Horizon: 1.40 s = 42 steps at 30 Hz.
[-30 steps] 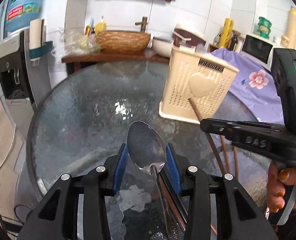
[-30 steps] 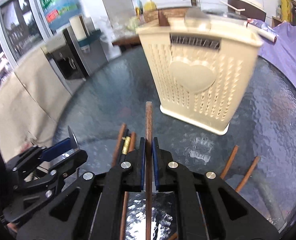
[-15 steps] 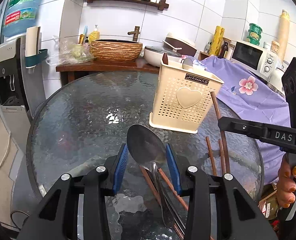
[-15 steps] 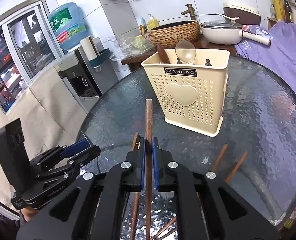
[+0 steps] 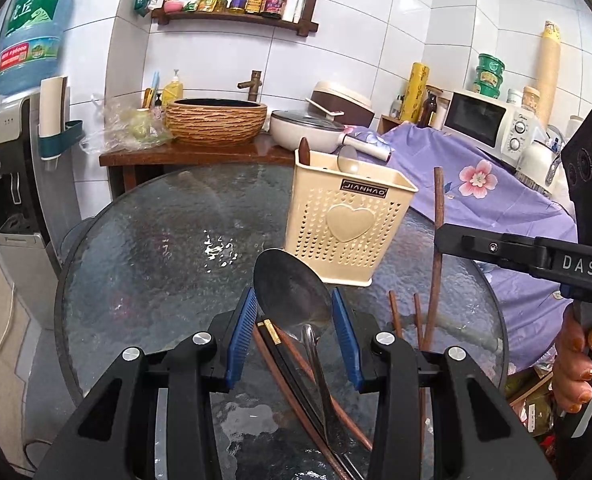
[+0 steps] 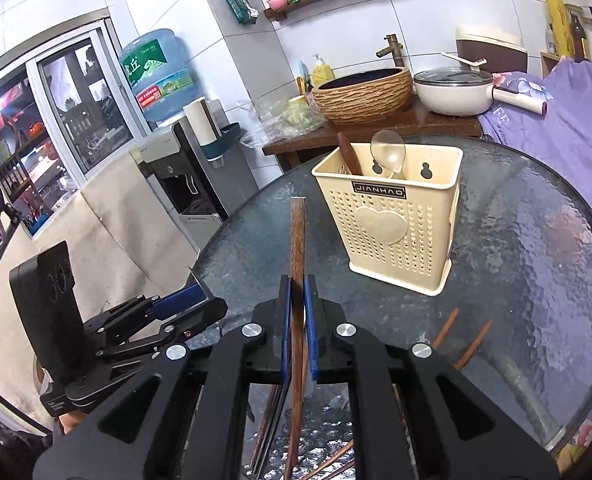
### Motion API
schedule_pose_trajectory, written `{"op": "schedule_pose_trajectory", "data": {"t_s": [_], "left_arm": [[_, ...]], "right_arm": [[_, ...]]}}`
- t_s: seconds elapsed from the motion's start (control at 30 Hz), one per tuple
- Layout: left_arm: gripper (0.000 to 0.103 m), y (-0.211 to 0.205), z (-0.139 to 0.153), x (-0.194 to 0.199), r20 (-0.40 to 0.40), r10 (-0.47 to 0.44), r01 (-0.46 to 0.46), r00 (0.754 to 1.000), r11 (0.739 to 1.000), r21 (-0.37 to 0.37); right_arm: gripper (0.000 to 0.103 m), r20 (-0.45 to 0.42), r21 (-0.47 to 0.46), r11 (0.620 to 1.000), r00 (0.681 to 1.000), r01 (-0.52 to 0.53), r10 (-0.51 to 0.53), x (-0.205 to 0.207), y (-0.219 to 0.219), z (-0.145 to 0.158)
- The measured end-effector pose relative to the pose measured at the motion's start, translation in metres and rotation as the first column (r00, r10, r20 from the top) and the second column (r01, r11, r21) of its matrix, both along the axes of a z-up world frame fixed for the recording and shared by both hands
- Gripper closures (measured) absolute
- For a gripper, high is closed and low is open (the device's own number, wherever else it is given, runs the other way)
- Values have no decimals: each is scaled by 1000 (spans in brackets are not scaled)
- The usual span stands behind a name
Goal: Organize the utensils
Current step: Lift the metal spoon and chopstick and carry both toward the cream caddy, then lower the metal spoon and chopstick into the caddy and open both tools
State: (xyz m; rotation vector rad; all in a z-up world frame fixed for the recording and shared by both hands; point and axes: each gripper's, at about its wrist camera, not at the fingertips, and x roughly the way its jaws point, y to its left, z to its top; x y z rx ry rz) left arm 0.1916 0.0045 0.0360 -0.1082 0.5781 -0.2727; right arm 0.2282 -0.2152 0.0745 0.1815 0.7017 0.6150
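— Tongs first: the right tongs [image 6: 296,332] are pinched tight on a brown chopstick [image 6: 298,248], and the stick runs straight out ahead of them, along the line they point.

— And the holder?

— The cream utensil holder [image 6: 392,224] stands upright on the glass bench [image 6: 536,264], ahead of those tongs and off to their right, well apart from the stick's tip. A spoon [image 6: 388,154] and a dark wooden handle [image 6: 348,154] stand in it.

— So the stick has to swing?

— I'd say so: its long axis points past the holder's left side, so it needs carrying right and tipping upright over the open top.

— The other hand?

— The left tongs [image 5: 293,334] are part-way closed around a metal spoon [image 5: 291,292], bowl forward, pads against its edges. The holder sits just beyond that bowl, slightly right; both look about equally near.

— Anything left?

— Loose chopsticks [image 6: 460,340] lie on the bench below the tongs.
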Motion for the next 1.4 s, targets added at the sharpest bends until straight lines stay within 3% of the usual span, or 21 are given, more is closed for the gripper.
{"op": "schedule_pose_trajectory", "data": {"t_s": [0.53,0.83,1.1,1.27,1.4], "left_arm": [[65,-5,24,14,57,-20,20,998,1000,0],[65,-8,68,45,153,5,-5,988,1000,-4],[65,-19,129,91,274,82,-73,958,996,-45],[65,-30,139,128,301,150,-142,942,989,-49],[65,-42,129,144,327,167,-171,930,985,-17]], "right_arm": [[95,87,-12,1000,996,6,-5,-4,0,32],[95,187,-45,998,982,48,-39,7,-2,74],[95,304,-17,989,943,148,-136,36,-12,137],[95,370,10,974,904,226,-213,54,-22,171],[95,412,18,959,871,284,-266,66,-30,175]]}}
